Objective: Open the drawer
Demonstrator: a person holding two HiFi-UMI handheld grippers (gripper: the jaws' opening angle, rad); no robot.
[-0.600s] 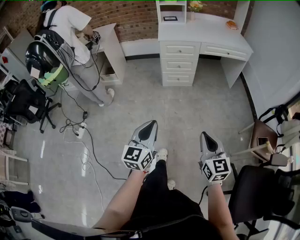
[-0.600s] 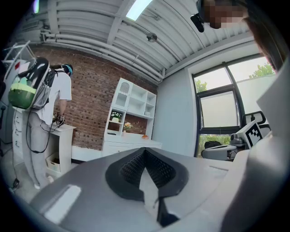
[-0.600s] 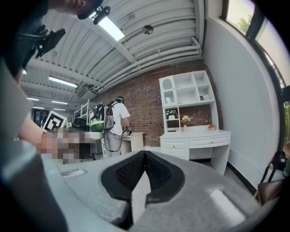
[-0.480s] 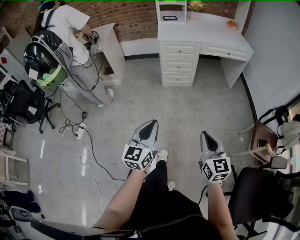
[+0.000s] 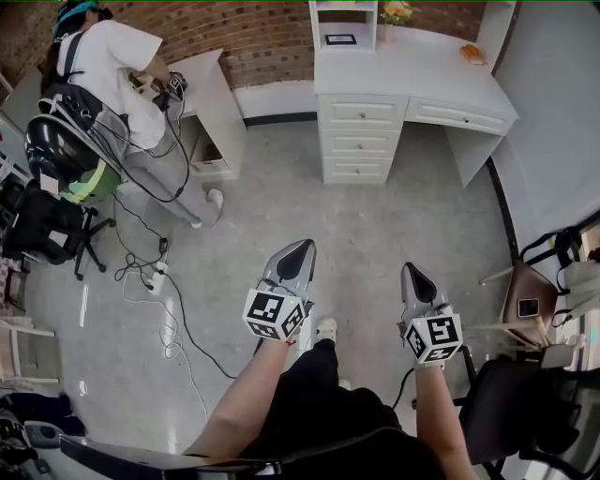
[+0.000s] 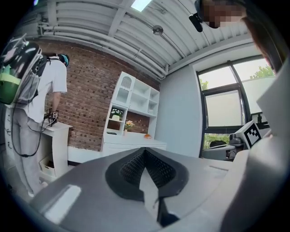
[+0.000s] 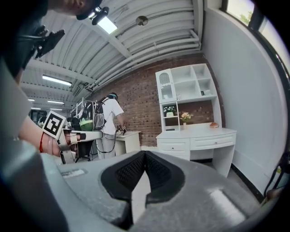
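Room: grey tiled floor [image 5: 394,225], red brick wall [image 5: 262,28] at the back. One white bench [image 5: 412,75] against it, four white drawers [image 5: 360,142] all pushed in, well ahead of the left gripper [image 5: 302,247] and right gripper [image 5: 411,271], both closed, empty.

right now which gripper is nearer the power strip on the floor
Left. The left gripper is to the right of the power strip, apart from it; the right gripper is further right, beyond the left one.
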